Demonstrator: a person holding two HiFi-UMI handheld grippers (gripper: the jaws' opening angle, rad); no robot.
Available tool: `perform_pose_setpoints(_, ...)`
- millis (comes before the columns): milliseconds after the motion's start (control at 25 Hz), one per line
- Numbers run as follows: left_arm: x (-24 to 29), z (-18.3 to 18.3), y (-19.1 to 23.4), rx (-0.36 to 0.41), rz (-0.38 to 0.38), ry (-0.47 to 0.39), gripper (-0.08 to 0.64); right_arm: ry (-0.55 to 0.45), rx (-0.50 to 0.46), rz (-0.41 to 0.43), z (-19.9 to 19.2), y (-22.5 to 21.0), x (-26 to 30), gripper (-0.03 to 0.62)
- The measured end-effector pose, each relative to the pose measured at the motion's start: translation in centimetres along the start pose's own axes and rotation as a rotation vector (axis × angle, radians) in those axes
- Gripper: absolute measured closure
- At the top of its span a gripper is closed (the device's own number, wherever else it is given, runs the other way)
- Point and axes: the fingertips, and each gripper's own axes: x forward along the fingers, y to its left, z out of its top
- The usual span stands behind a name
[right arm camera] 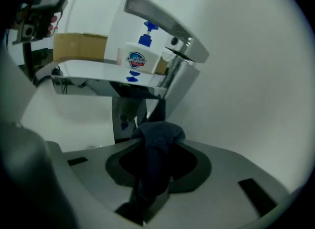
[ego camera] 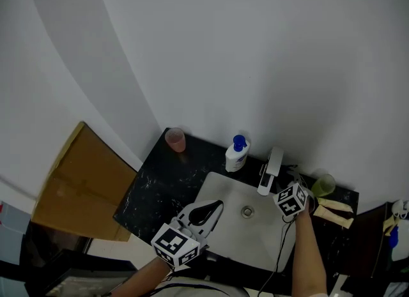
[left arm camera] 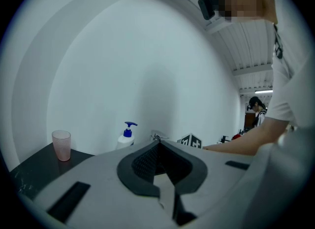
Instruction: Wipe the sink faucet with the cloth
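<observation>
The chrome faucet (ego camera: 271, 169) stands at the back rim of the white sink (ego camera: 220, 190). My right gripper (ego camera: 285, 195) sits just right of the faucet, tilted down, its marker cube hiding the jaws in the head view. In the right gripper view it (right arm camera: 157, 133) is shut on a dark blue cloth (right arm camera: 156, 147), bunched at the jaw tips close under the faucet's spout (right arm camera: 106, 82) and lever handle (right arm camera: 162, 20). Whether the cloth touches the metal I cannot tell. My left gripper (ego camera: 206, 213) hovers over the sink's front left, shut with nothing in it (left arm camera: 156, 147).
A blue-pump soap bottle (ego camera: 236, 154) stands left of the faucet and a pink cup (ego camera: 175, 140) in the black counter's (ego camera: 156, 184) far left corner. A green cup (ego camera: 324, 185) and beige items (ego camera: 337, 211) lie at the right. A cardboard box (ego camera: 83, 184) is beside the counter.
</observation>
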Motion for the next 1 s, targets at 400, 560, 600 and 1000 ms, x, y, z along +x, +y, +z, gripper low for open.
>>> perform_pose_setpoints(400, -0.3, -0.3, 0.0, -0.002, -0.002, 0.008, 0.559, -0.476, 0.398, -0.144, 6.3, -9.1, -9.2, 0.479)
perform_pose_setpoints(560, -0.3, -0.3, -0.2, 0.001, -0.011, 0.01, 0.56, -0.06, 0.071, -0.097, 0.5, -3.5, -2.7, 0.479)
perform_pose_setpoints(600, -0.3, -0.4, -0.2, 0.002, -0.014, 0.012, 0.56, 0.013, 0.009, -0.074, -0.6, -1.9, -1.4, 0.479)
perform_pose_setpoints(1000, -0.4, -0.9, -0.4, -0.003, -0.027, 0.021, 0.56, -0.386, 0.242, -0.028, 5.9, -4.2, -6.1, 0.479)
